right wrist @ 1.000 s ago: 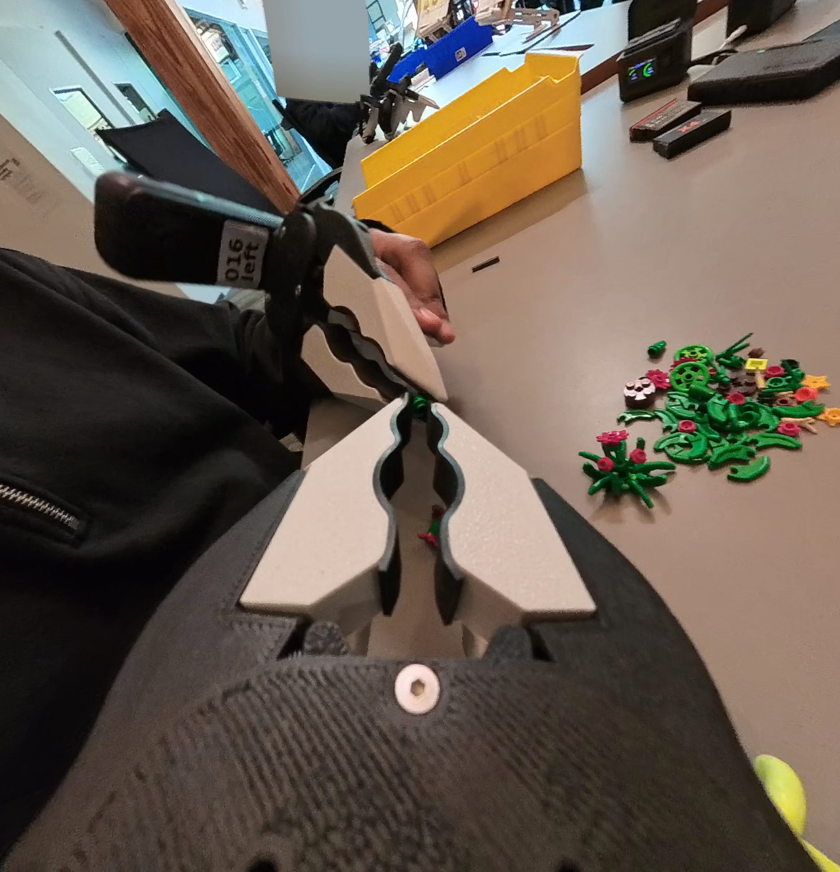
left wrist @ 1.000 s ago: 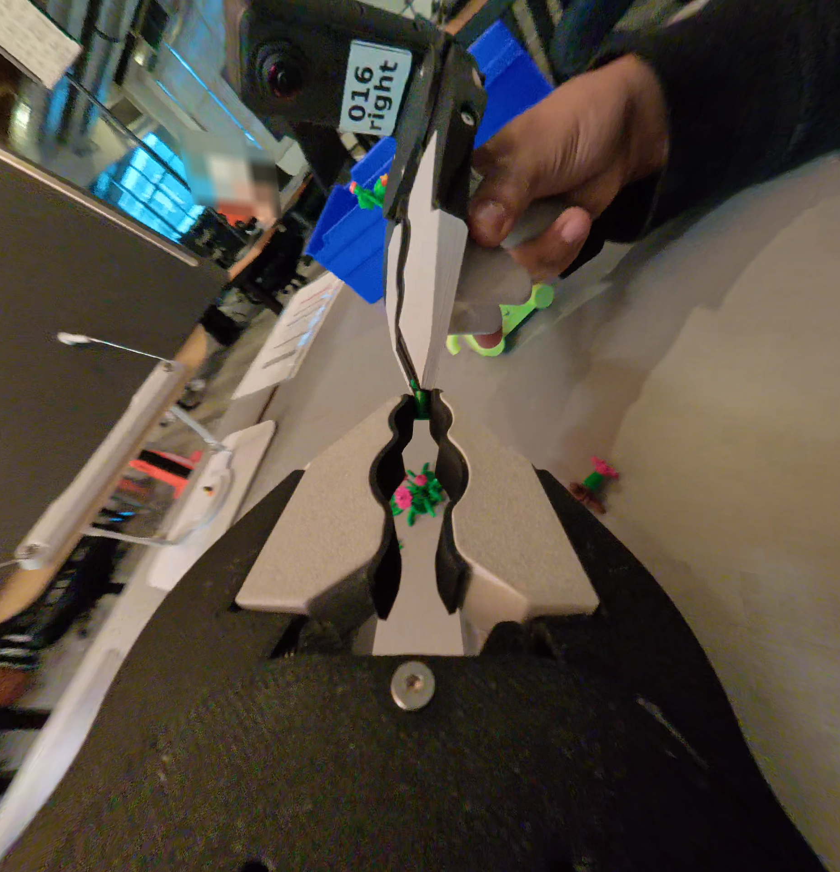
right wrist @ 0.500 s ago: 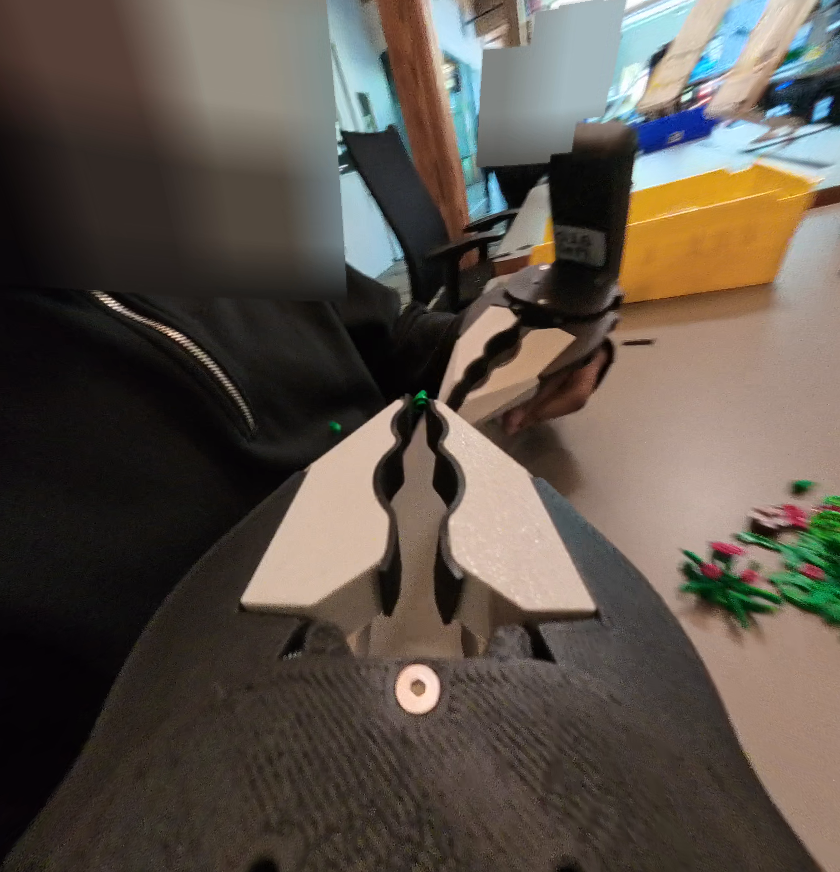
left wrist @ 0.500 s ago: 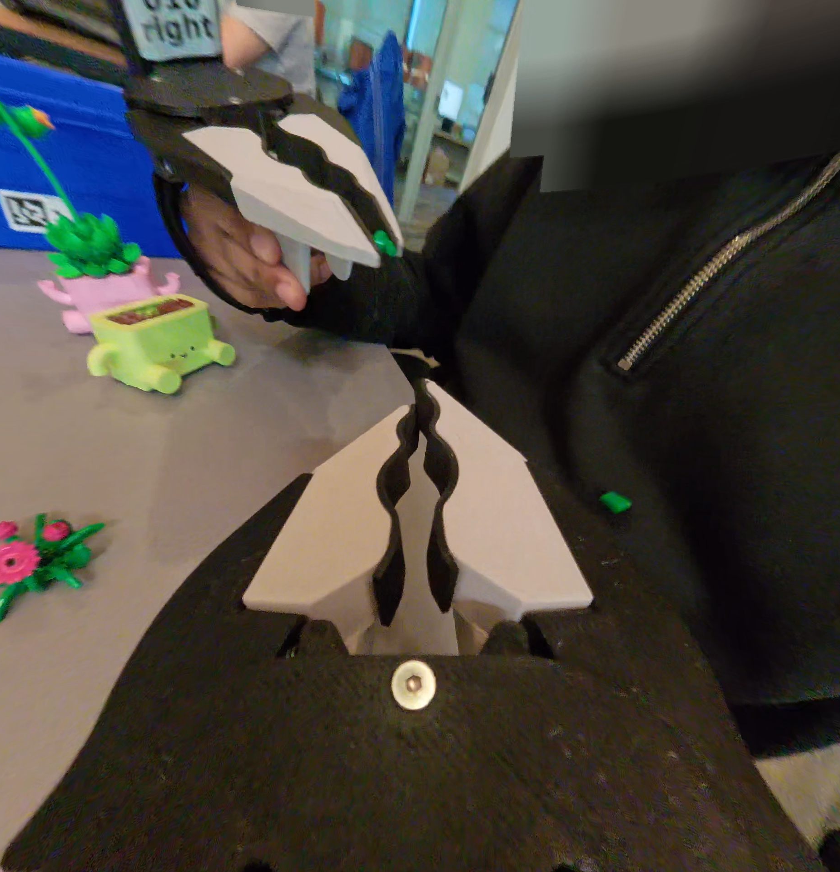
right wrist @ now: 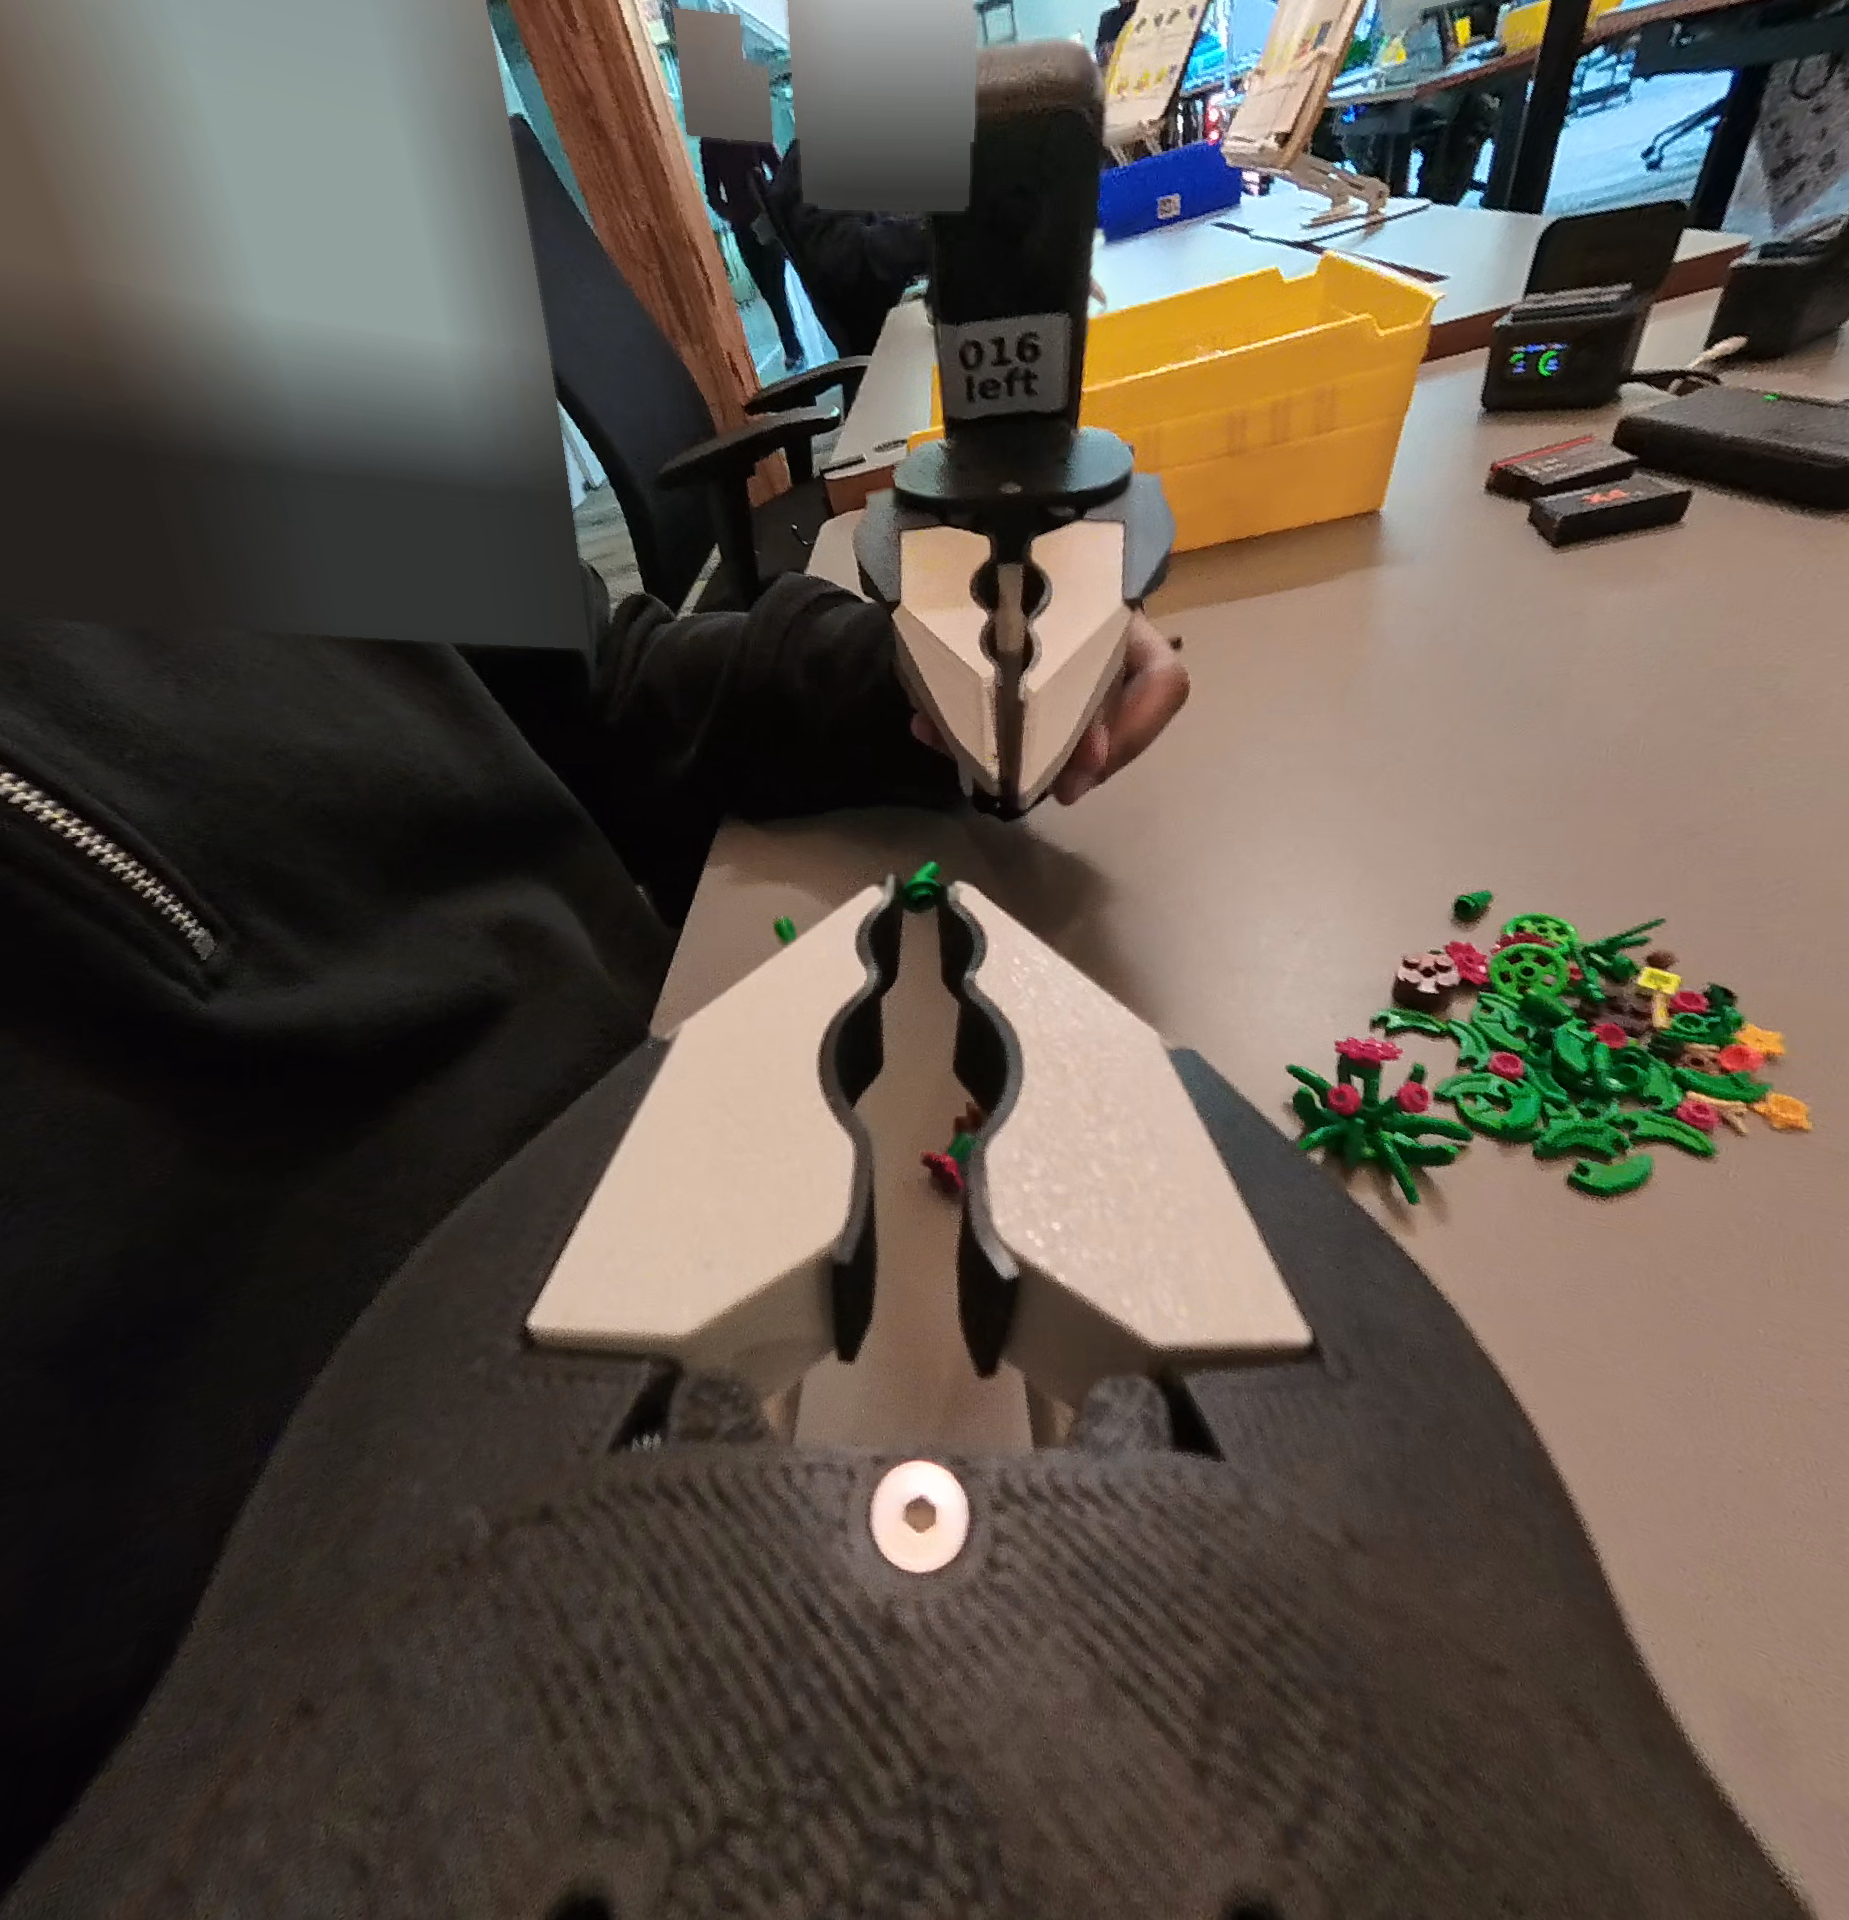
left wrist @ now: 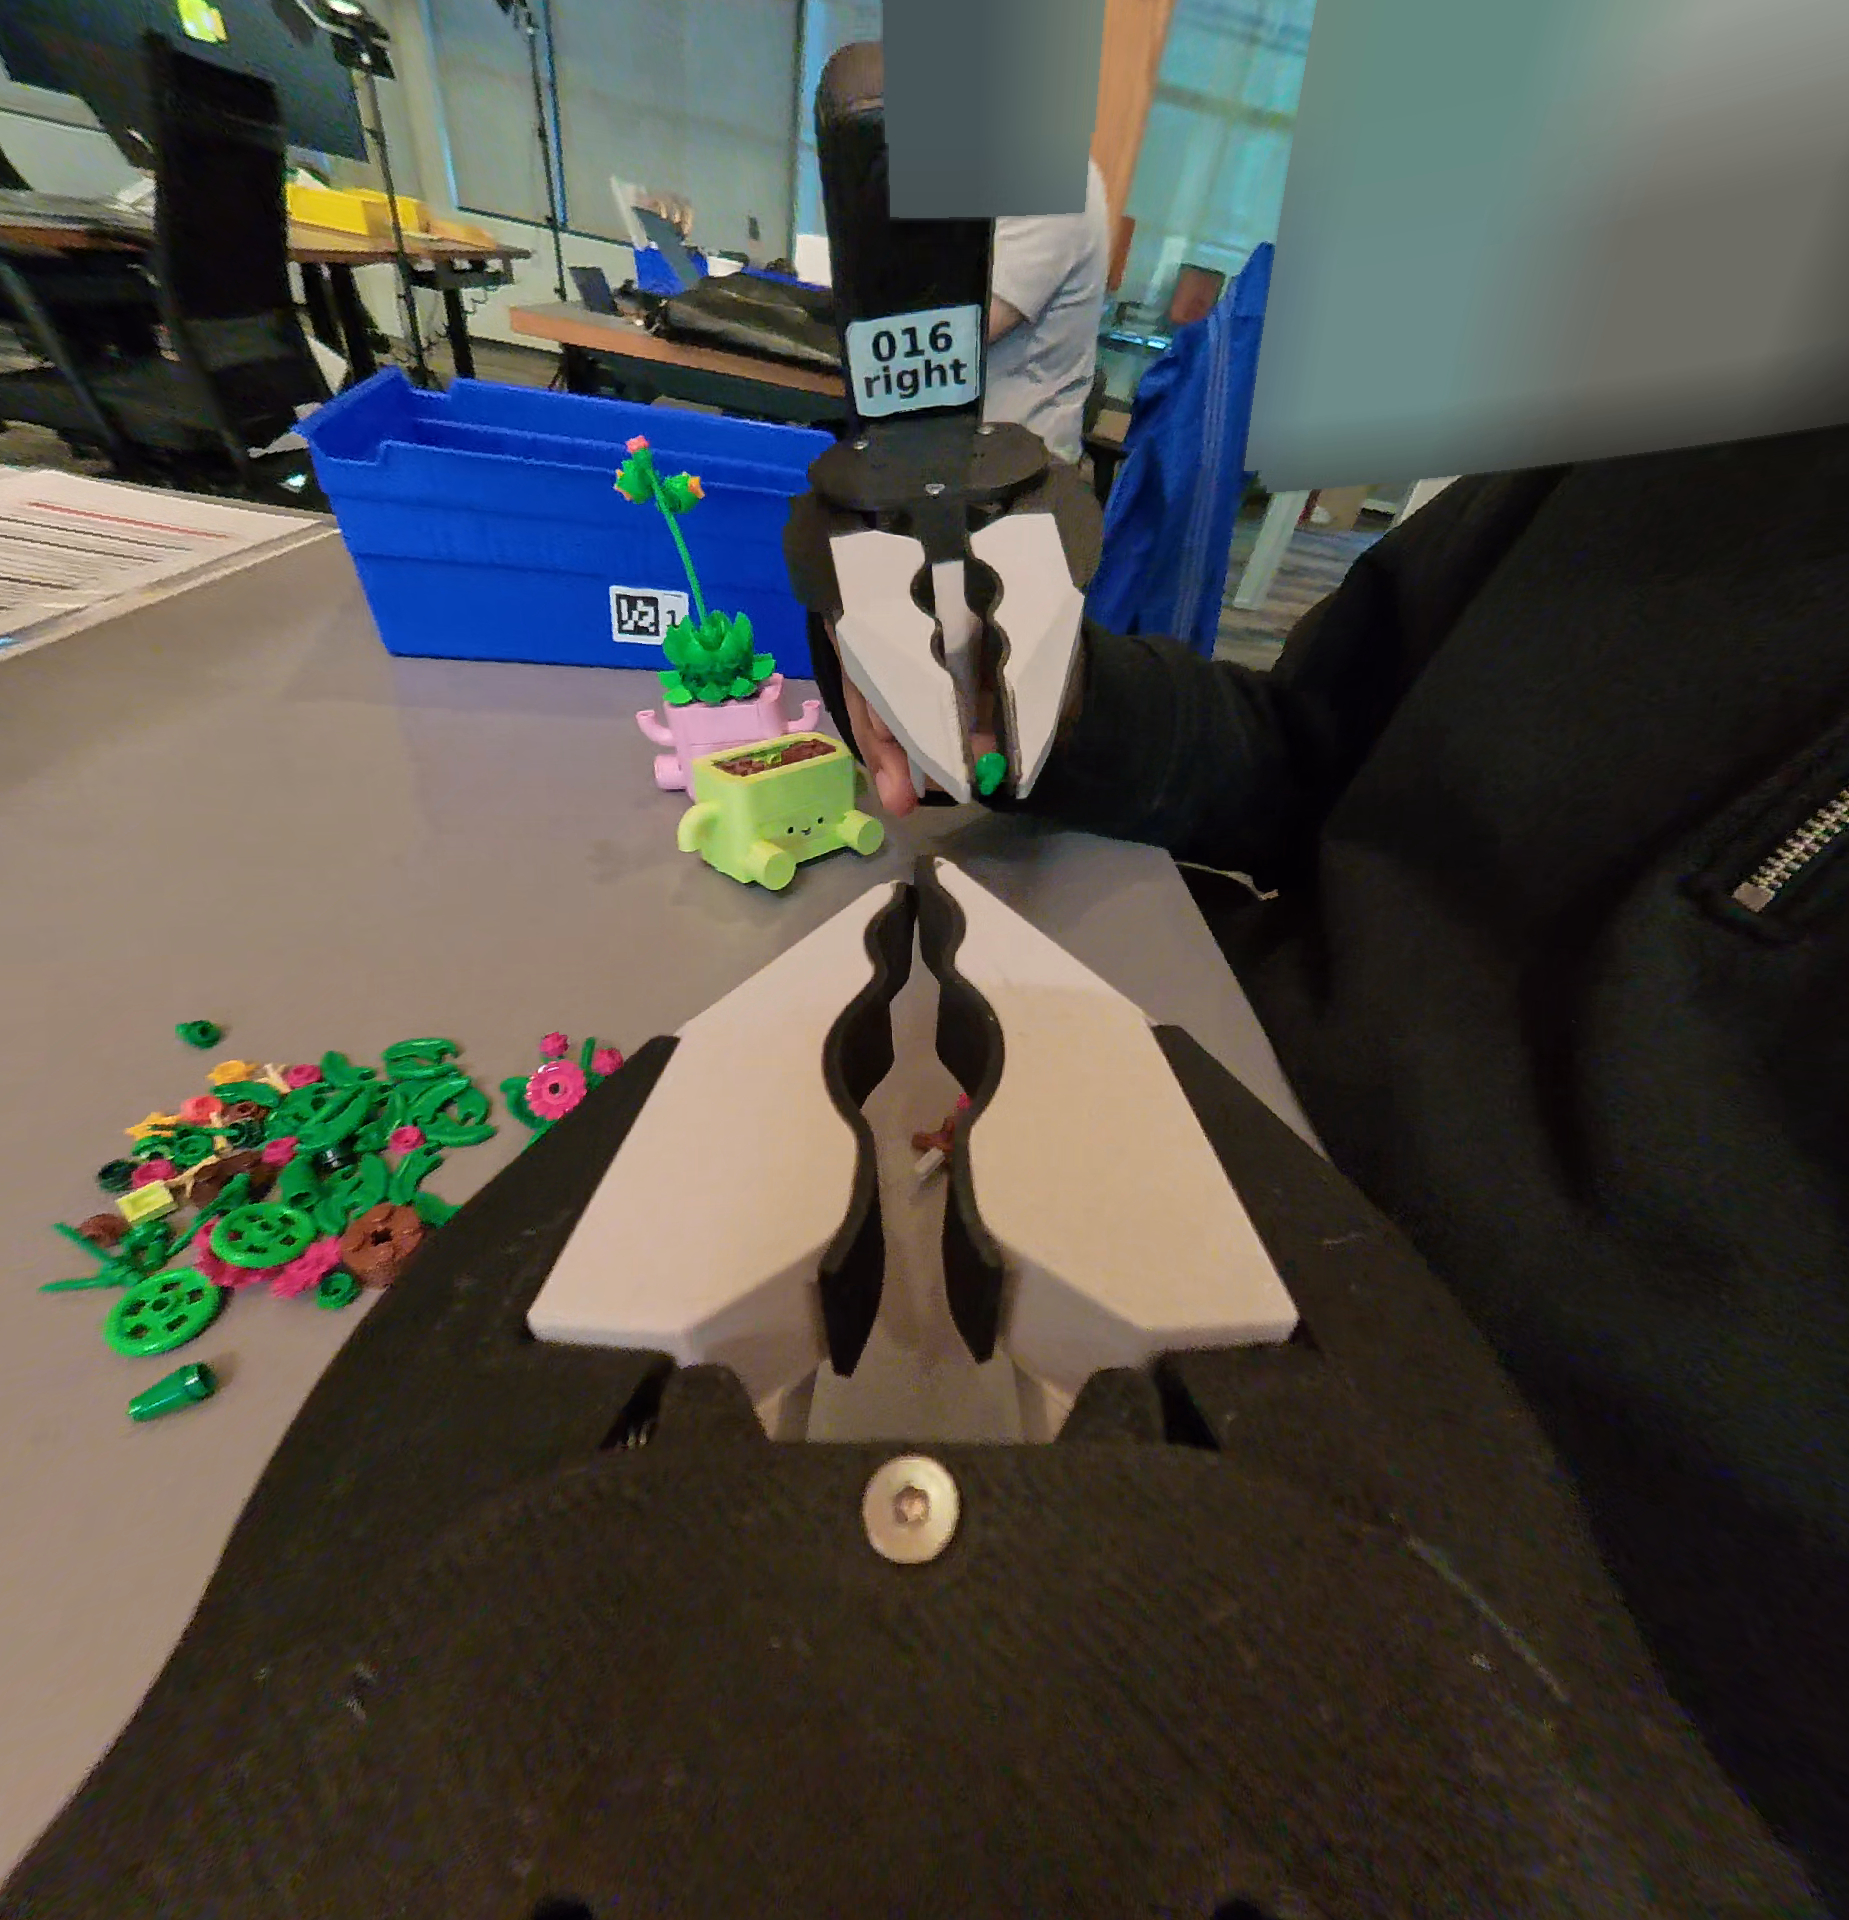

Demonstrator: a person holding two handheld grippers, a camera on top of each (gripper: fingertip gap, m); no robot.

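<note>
My right gripper (right wrist: pixel 920 902) pinches a small green piece (right wrist: pixel 921 889) at its jaw tips; my left gripper (left wrist: pixel 918 894) has its jaws closed on nothing. Loose pieces (left wrist: pixel 265 1174) lie left on the bench (left wrist: pixel 276 831), the green pot (left wrist: pixel 780 805) farther off.

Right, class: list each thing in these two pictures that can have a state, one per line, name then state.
Left gripper: shut, empty, above the table.
Right gripper: shut on a small green piece.
Green pot: upright on the table, brown top, no plant.
Pink pot: upright, holds a green plant with a tall stem.
Blue bin: upright, open top.
Yellow bin: upright, open top.
Loose pieces: scattered flat in a pile.
</note>
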